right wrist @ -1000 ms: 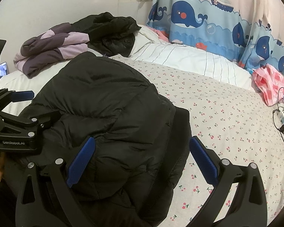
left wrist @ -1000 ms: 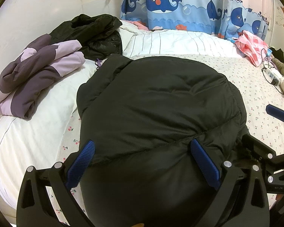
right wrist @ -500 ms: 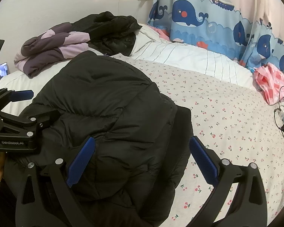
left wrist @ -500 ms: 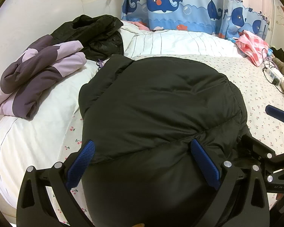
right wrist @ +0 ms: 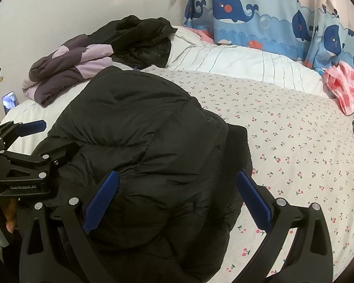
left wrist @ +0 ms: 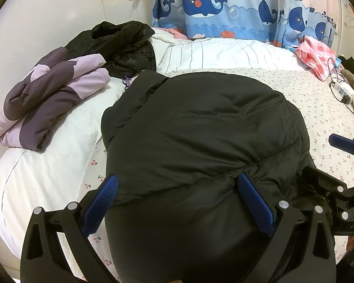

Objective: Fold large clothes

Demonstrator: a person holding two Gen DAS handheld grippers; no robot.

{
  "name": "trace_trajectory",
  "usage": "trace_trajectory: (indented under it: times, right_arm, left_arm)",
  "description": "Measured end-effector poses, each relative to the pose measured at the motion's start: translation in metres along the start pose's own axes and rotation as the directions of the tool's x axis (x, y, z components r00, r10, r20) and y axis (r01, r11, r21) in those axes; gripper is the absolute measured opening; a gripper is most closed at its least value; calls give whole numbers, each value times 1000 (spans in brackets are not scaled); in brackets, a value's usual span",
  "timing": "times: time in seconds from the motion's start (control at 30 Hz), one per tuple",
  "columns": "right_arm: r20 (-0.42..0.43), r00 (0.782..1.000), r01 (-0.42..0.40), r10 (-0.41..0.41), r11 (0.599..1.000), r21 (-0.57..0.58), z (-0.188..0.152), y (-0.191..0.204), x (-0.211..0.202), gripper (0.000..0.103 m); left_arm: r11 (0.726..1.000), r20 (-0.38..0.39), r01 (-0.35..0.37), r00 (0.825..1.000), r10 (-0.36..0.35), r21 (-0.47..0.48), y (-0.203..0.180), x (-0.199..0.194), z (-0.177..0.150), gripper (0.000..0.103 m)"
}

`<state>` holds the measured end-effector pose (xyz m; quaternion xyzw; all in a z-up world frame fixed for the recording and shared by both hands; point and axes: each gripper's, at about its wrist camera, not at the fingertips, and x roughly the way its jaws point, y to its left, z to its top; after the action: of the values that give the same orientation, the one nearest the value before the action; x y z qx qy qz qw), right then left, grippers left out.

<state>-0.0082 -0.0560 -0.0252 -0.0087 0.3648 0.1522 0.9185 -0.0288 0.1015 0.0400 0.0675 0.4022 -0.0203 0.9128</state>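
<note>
Black puffer jacket (left wrist: 200,141) lies bunched on the bed (right wrist: 295,141), its near bulk between the spread, released jaws of the left gripper (left wrist: 177,200) and the right gripper (right wrist: 174,198). Best to pinch the near hem at both corners, lift together, and fold evenly away toward the purple clothes (left wrist: 49,99) beyond.

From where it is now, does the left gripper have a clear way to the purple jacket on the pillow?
Probably yes. The left gripper is open over the black puffer jacket; only bare white pillow lies between it and the purple jacket.
</note>
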Motion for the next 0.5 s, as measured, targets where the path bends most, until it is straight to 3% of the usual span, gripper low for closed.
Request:
trace_trajectory:
  times: [0.5]
  right_arm:
    - [1, 1000, -26, 26, 999, 25, 1, -1, 0, 96]
  left_arm:
    - [1000, -7, -3, 1000, 3, -3, -2, -3, 0, 97]
